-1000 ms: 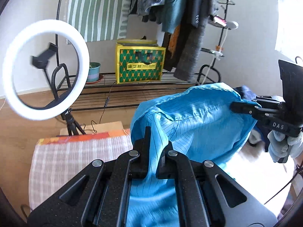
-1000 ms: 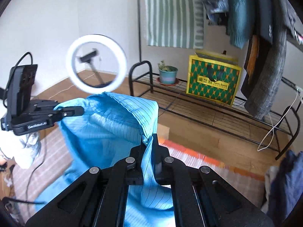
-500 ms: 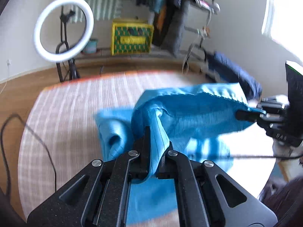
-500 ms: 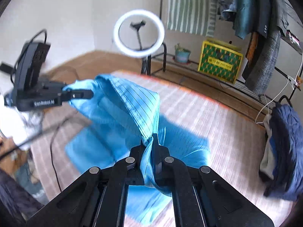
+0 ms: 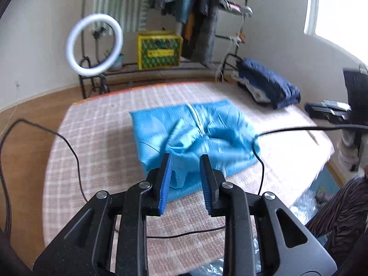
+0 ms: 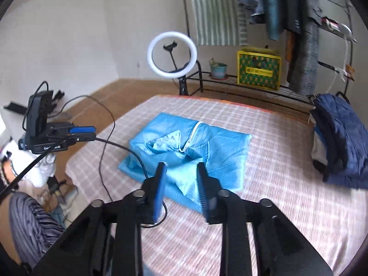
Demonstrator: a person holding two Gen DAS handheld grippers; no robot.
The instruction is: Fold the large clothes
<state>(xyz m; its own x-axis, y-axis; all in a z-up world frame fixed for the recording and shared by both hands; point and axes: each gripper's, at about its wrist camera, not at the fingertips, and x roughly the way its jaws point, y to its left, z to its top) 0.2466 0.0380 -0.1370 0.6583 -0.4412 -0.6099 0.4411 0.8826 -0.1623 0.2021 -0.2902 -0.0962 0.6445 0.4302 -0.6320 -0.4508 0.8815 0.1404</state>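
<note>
On the checked cloth (image 6: 264, 161) that covers the desk, the blue garment (image 6: 218, 151) lies folded into a rough rectangle, its white zip (image 6: 193, 132) running down the upper layer and the cloth bunched and creased around it. The left gripper (image 5: 185, 161) hangs over the near edge of the garment with its fingers (image 5: 166, 177) parted; they have just been opening, and a loose ridge of blue cloth stands in the gap without either pad pressing on it. The right gripper (image 6: 179, 169) is in the same state above the other near corner: fingers (image 6: 158, 184) apart, just opened, the garment lying below and between them, not gripped. A black cable (image 5: 260, 161) crosses the garment's edge in the left wrist view. A dark blue pile of clothes (image 6: 340, 138) sits at the far right side of the desk, well apart from the garment. Behind the desk stand a ring light (image 6: 172, 54), a yellow and green bag (image 6: 258, 72) on a low rack, and hanging clothes (image 6: 301, 30).
</note>
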